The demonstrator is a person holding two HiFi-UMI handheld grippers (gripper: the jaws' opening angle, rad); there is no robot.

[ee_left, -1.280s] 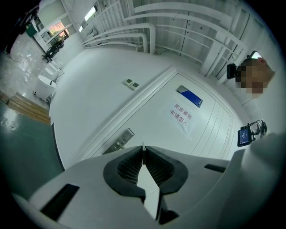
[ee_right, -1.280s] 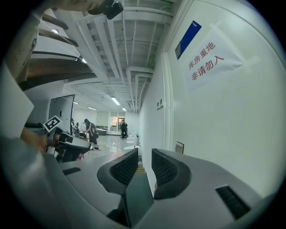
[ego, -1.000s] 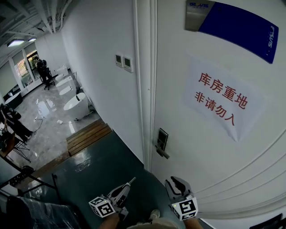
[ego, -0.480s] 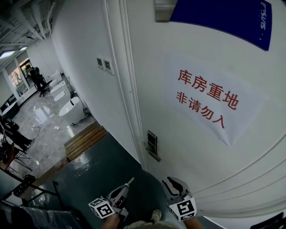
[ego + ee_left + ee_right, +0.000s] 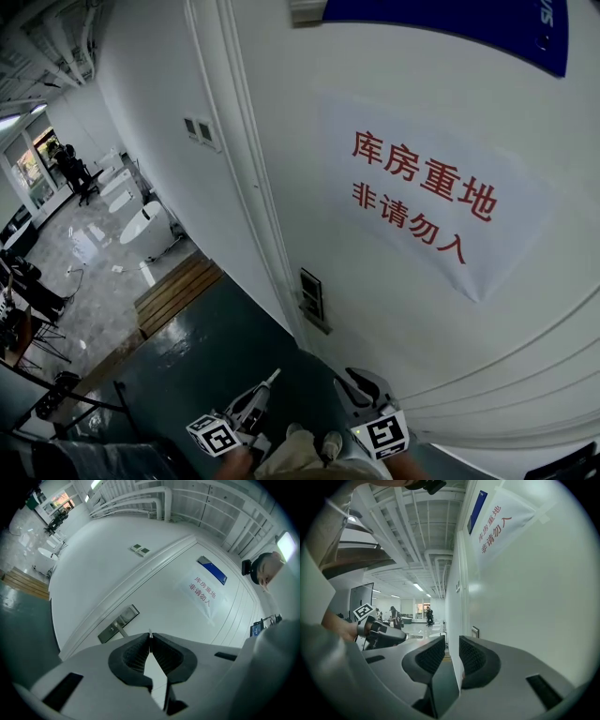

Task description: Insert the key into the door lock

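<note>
In the head view, the left tool [image 5: 263, 390] and the right tool [image 5: 353, 386] are held low in front of a white door [image 5: 422, 319]. A thin key [image 5: 273, 379] is seen sticking out of the left tool's tip, aimed up toward the door lock [image 5: 312, 300], which is mounted at the door's edge and well apart from the key. A paper notice [image 5: 422, 197] with red characters is fixed to the door above.

In the left gripper view, the left tool [image 5: 150, 640] is seen with its jaws pressed together on the key [image 5: 150, 633], of which only a sliver shows at the tips. The door lock [image 5: 118, 624] is seen beyond them, untouched, with its handle projecting.

In the right gripper view, the right tool [image 5: 451, 645] is seen with its jaws a narrow gap apart and nothing between them. The door [image 5: 525, 597] runs along the right, the door lock [image 5: 475, 631] is seen on it, and the left tool [image 5: 401, 637] is seen at the left.
</note>
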